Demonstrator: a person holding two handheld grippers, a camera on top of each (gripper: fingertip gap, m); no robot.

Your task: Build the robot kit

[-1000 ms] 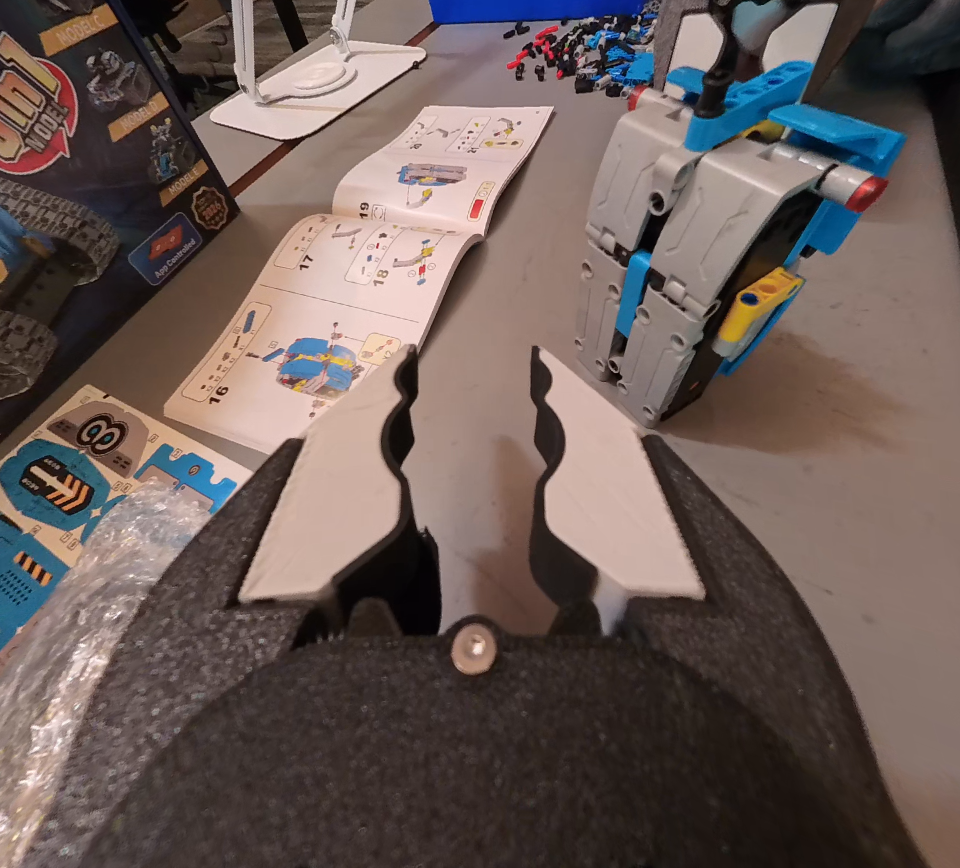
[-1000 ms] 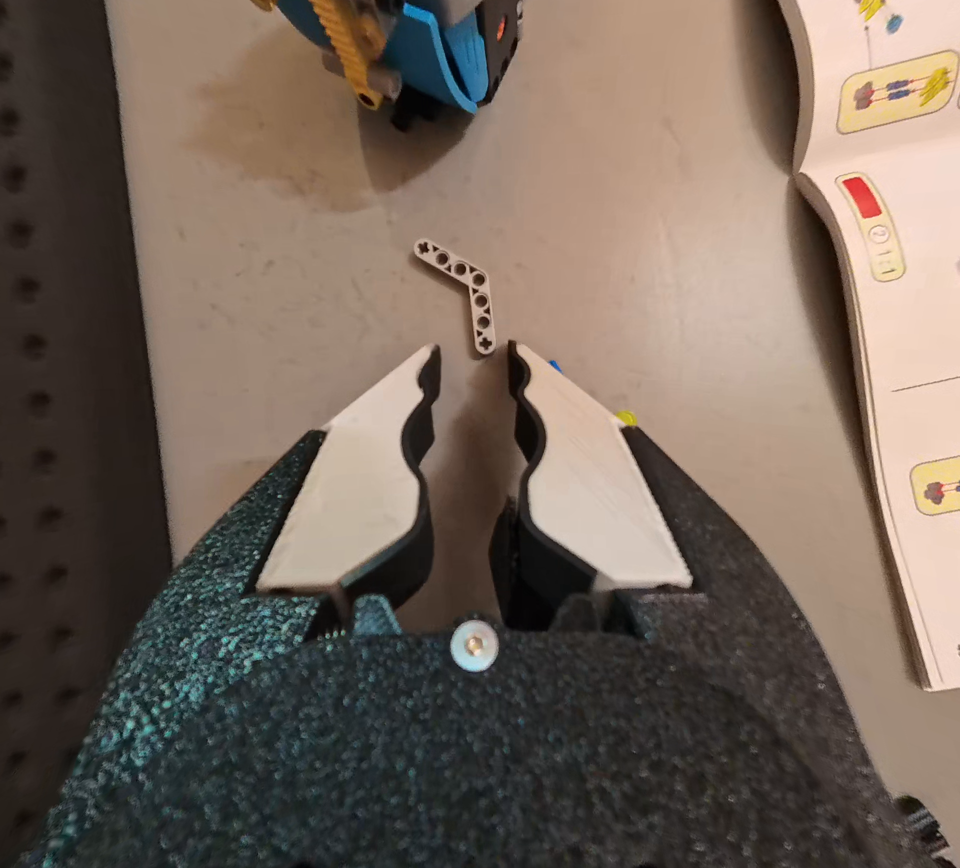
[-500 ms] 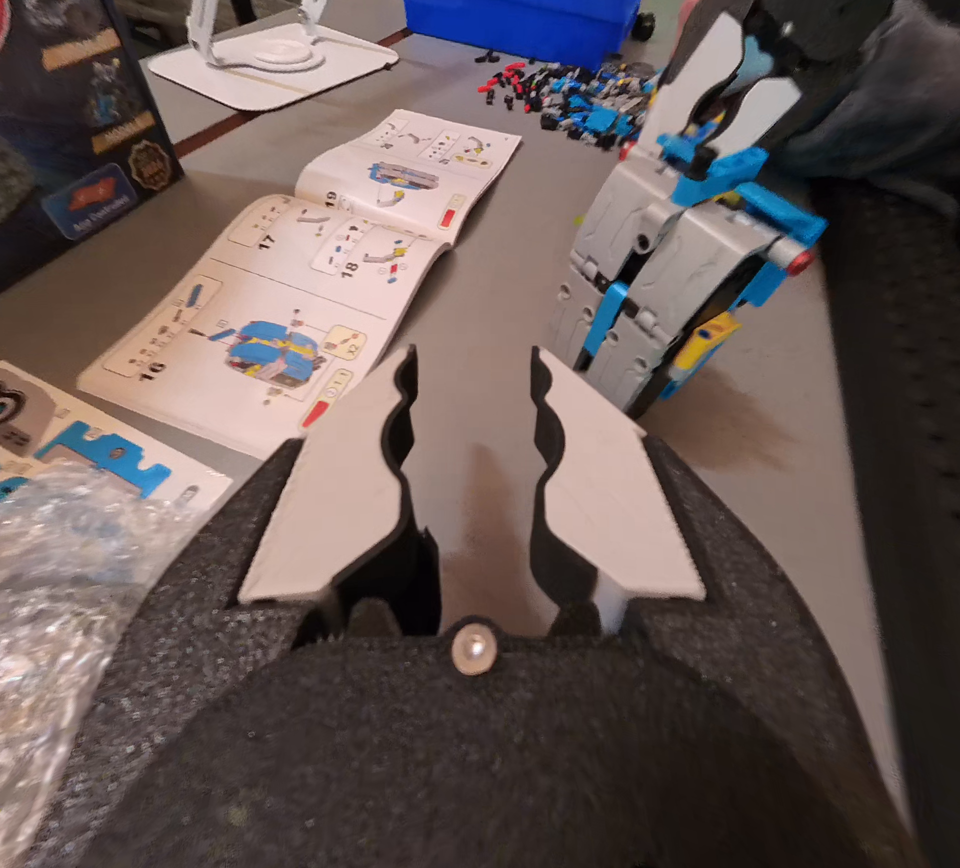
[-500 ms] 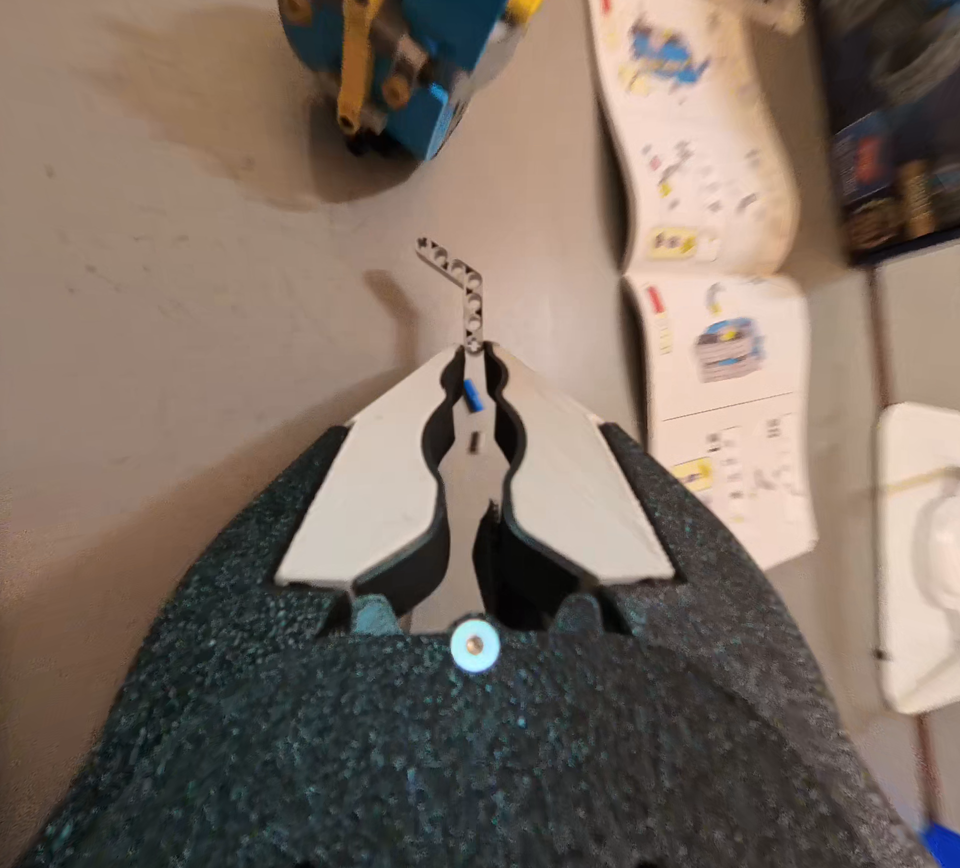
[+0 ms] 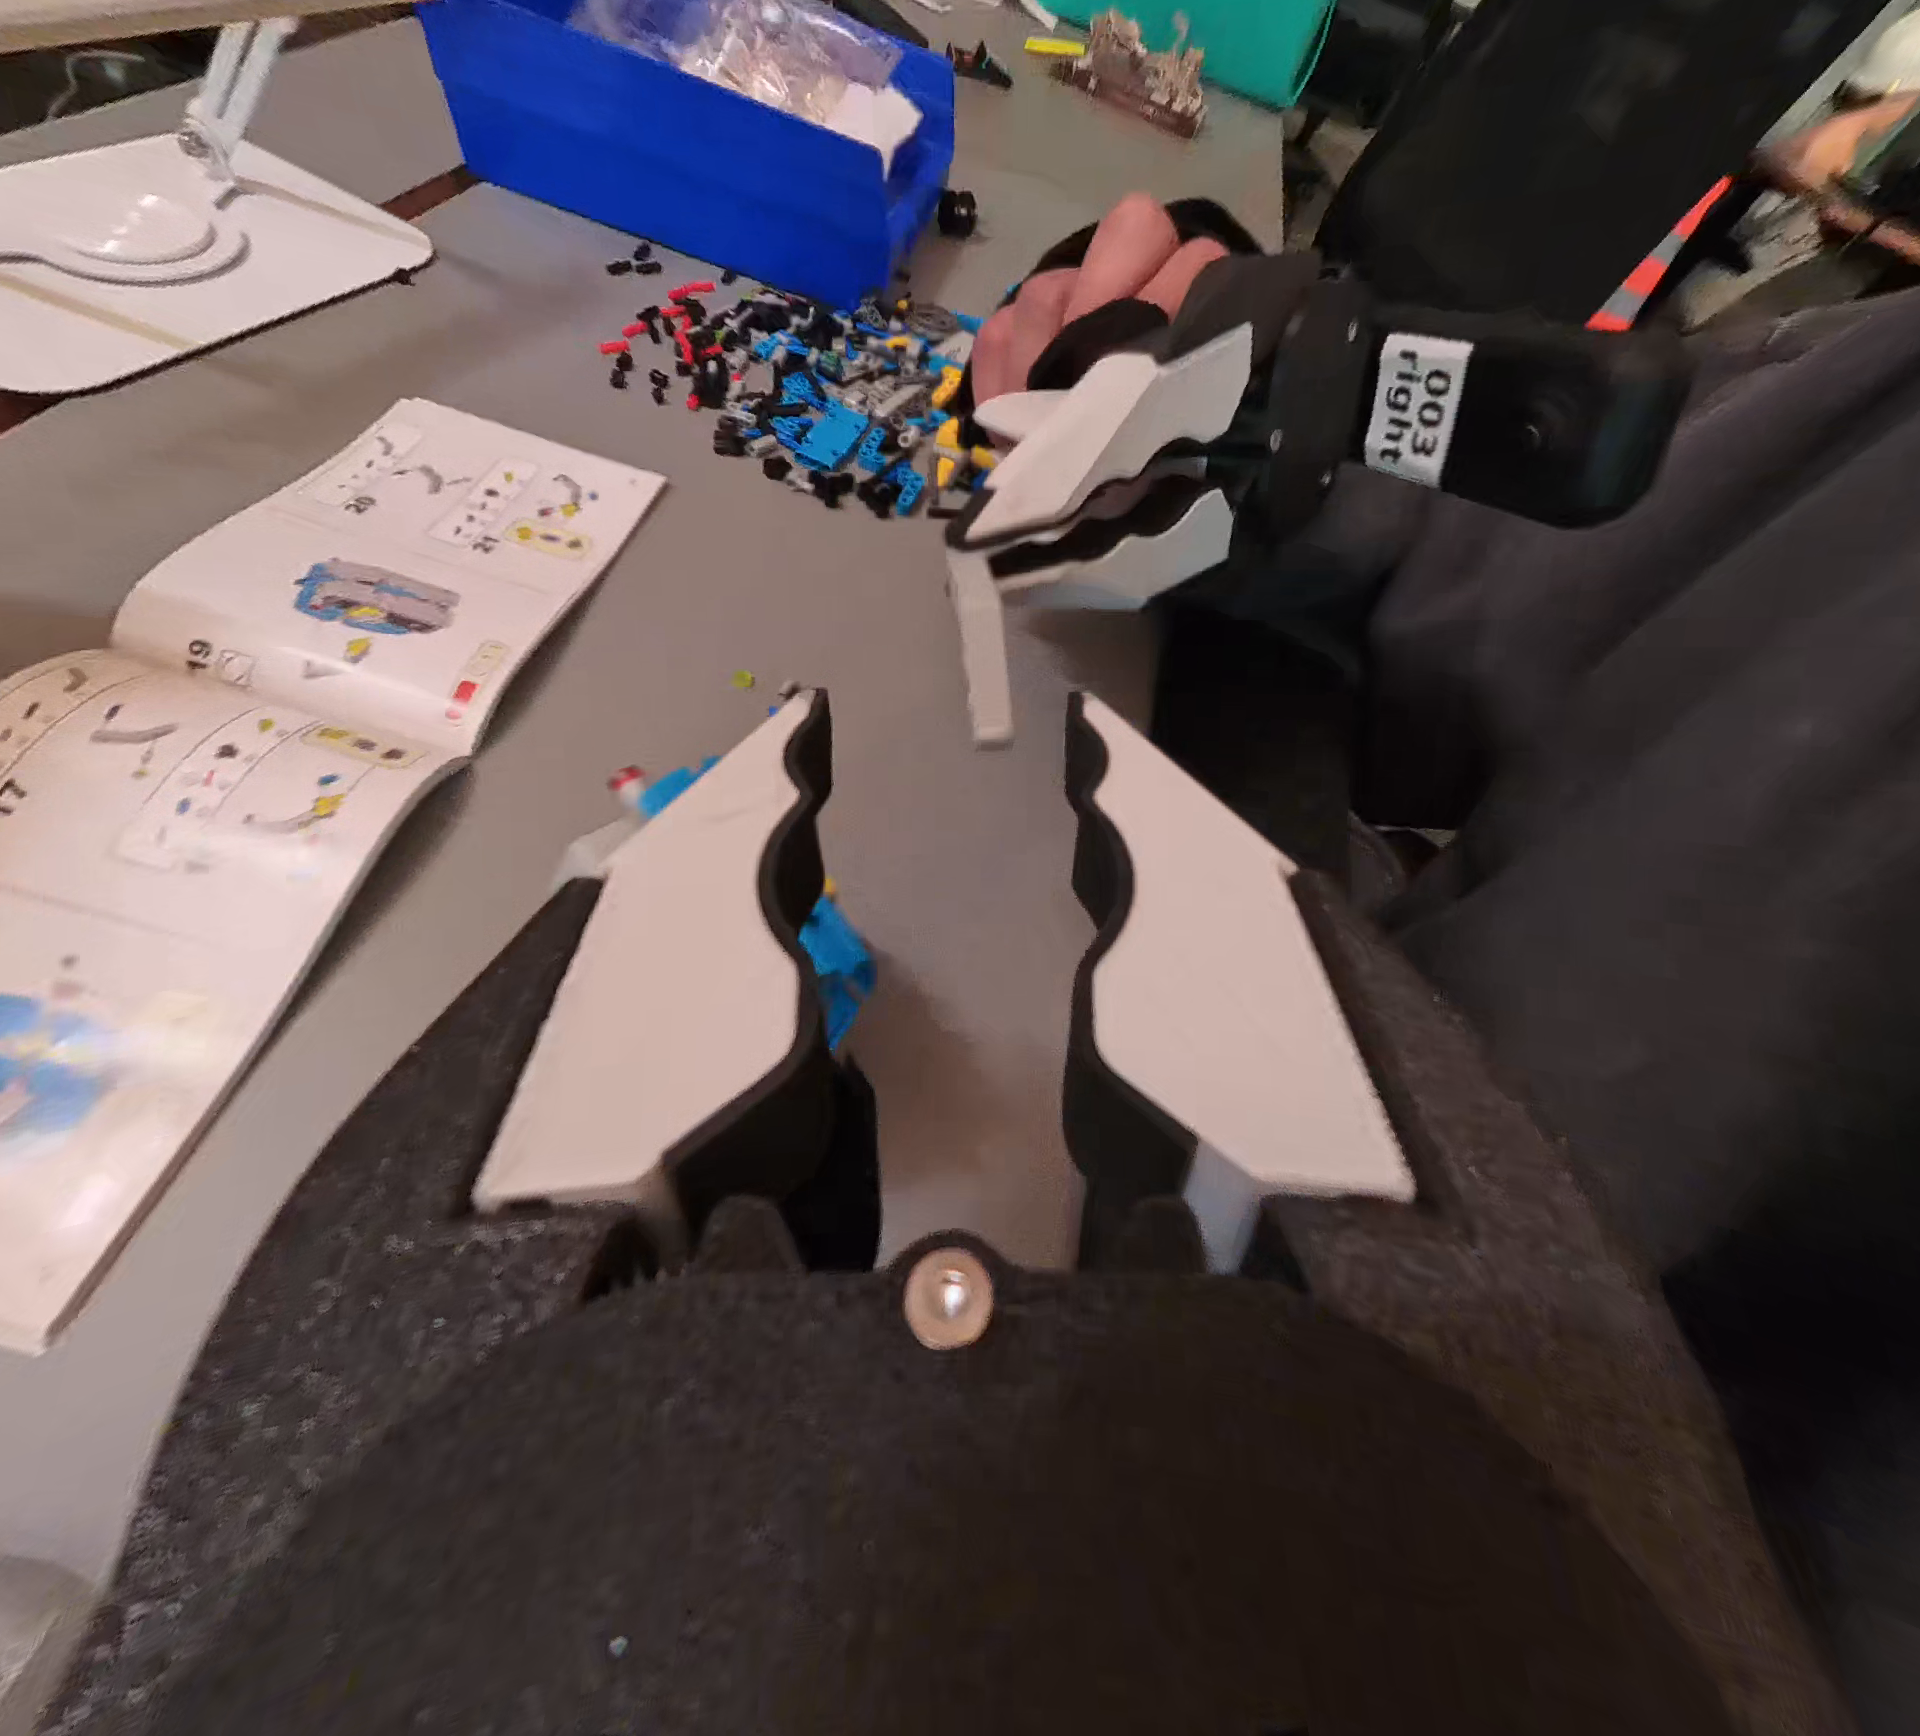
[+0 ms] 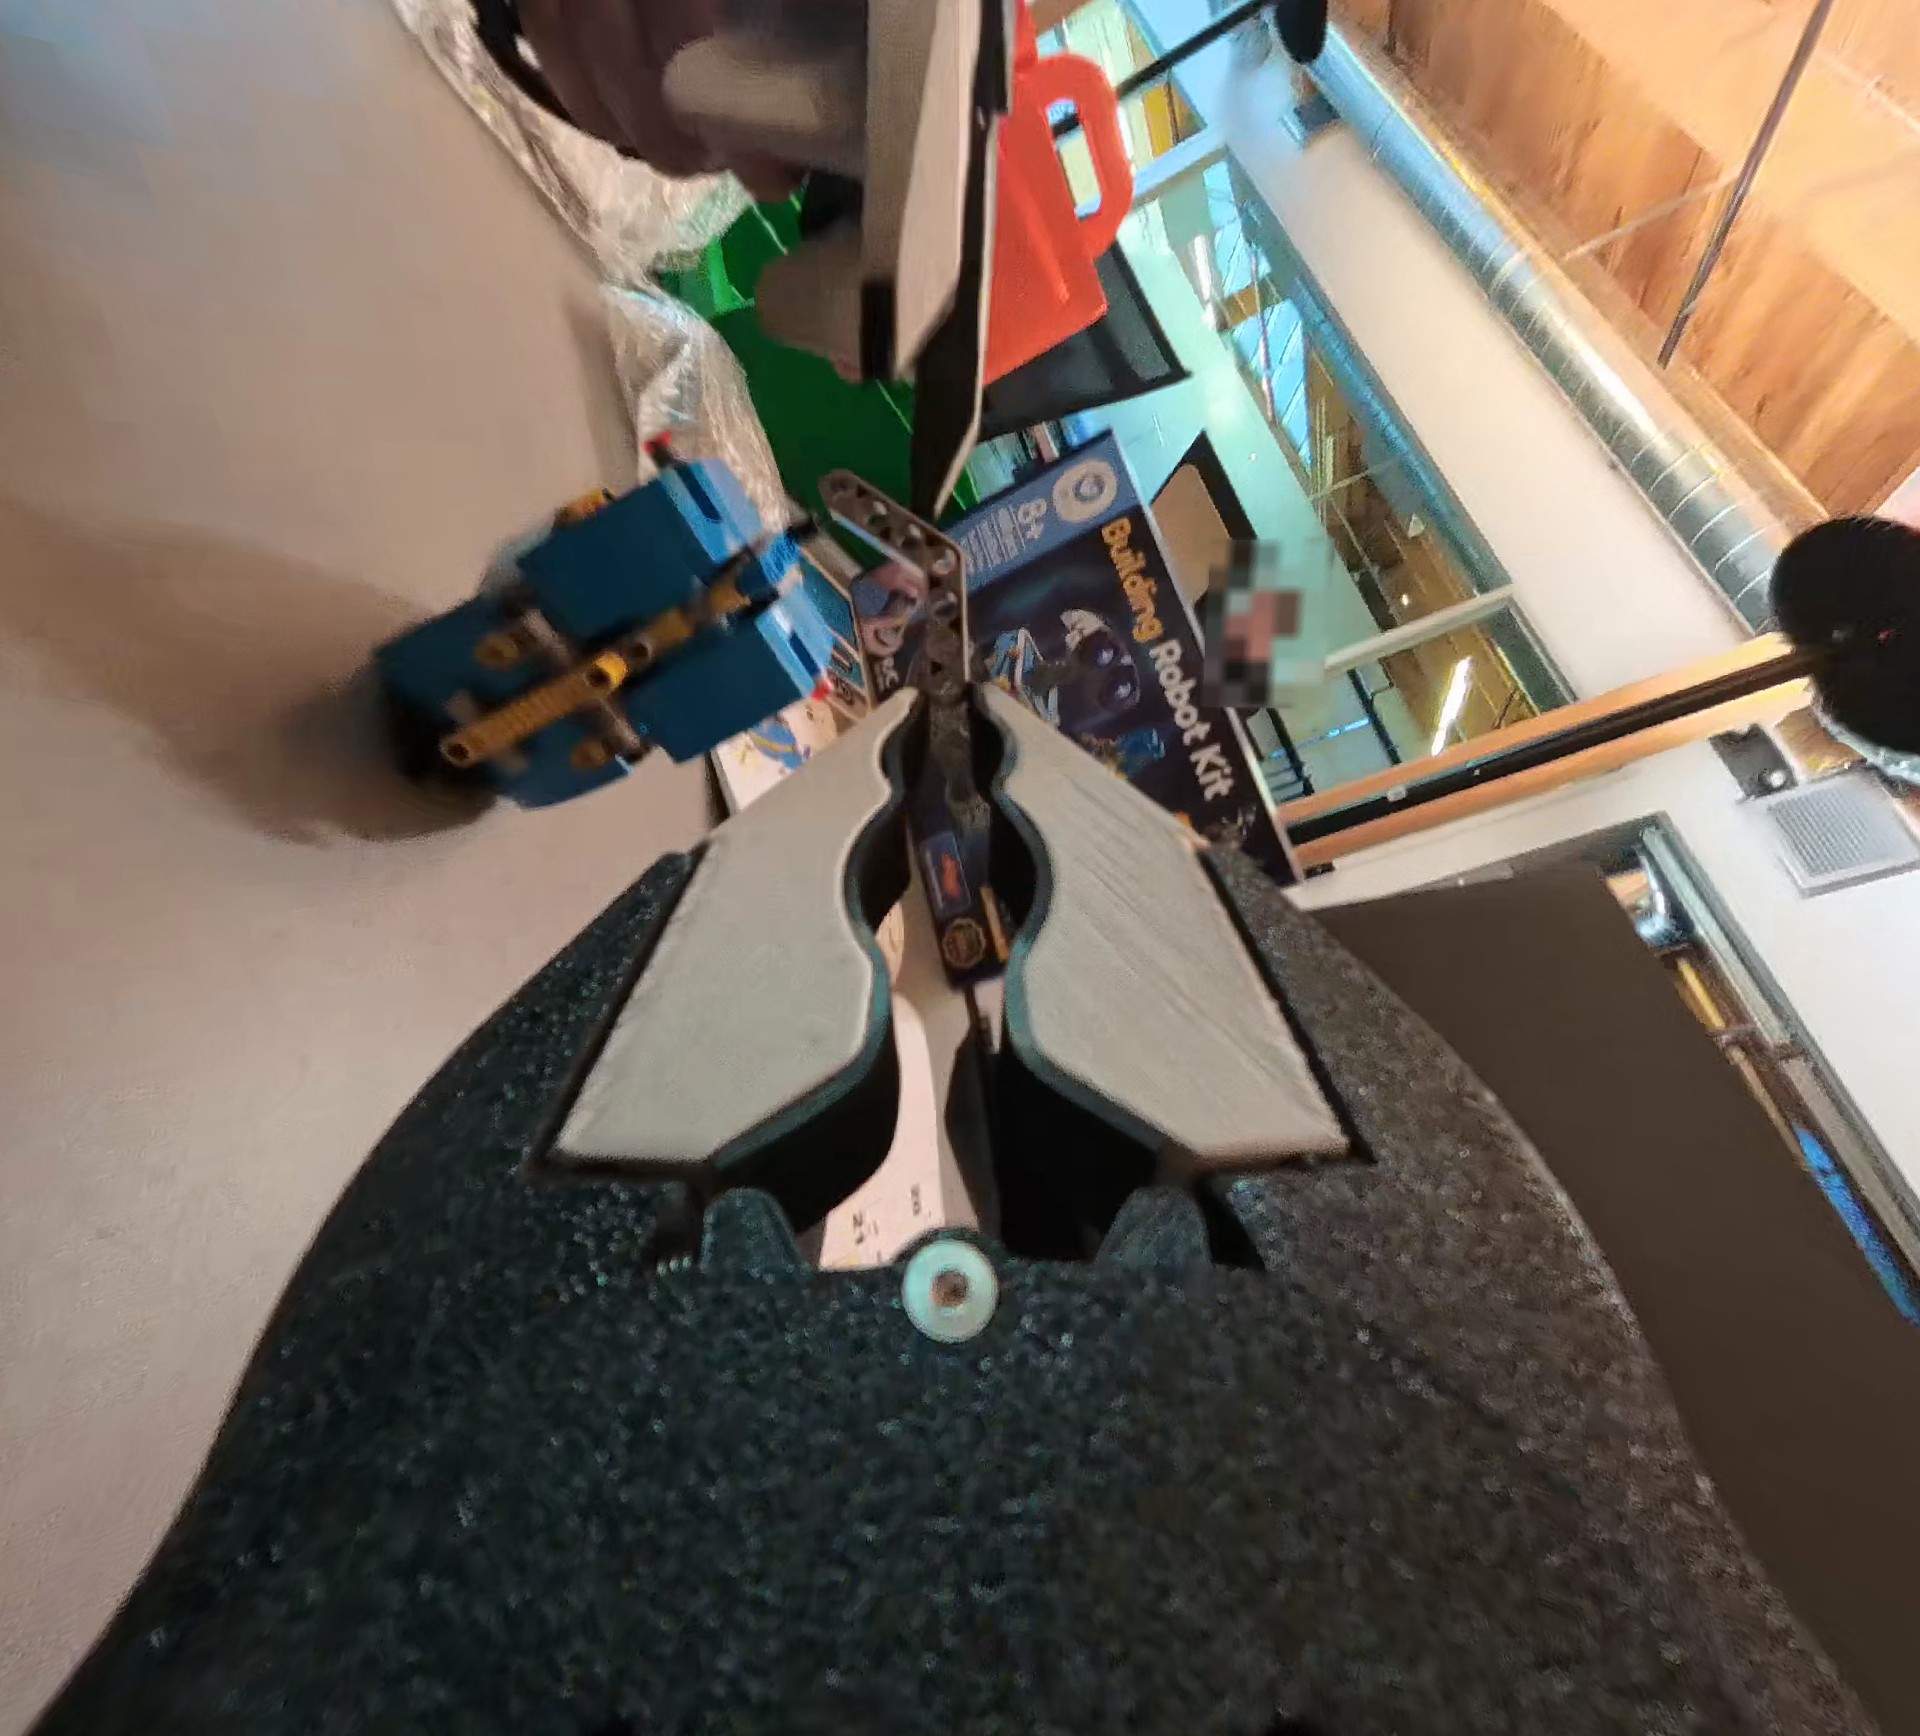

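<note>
My right gripper [image 6: 945,697] is shut on one end of a grey bent beam with holes [image 6: 940,590] and holds it in the air, rolled on its side. In the left wrist view this gripper [image 5: 971,533] is held above the table with the beam [image 5: 985,647] hanging down from its tips. My left gripper [image 5: 945,718] is open and empty, just below the beam. It also shows edge-on in the right wrist view [image 6: 935,284]. The blue and grey model [image 6: 623,647] stands on the table; in the left wrist view it [image 5: 836,964] is mostly hidden under my left finger.
An open instruction booklet [image 5: 312,647] lies to the left. A pile of small pieces [image 5: 821,398] lies in front of a blue bin [image 5: 675,117]. A white lamp base [image 5: 156,252] is at far left. The kit box [image 6: 1091,647] and plastic bags [image 6: 675,367] lie beyond the model. The grippers' ends are close to 5 cm from one another.
My right gripper has shut on the grey beam, lifted it off the table and rolled sideways. My left gripper, still open, has moved over the model toward the beam.
</note>
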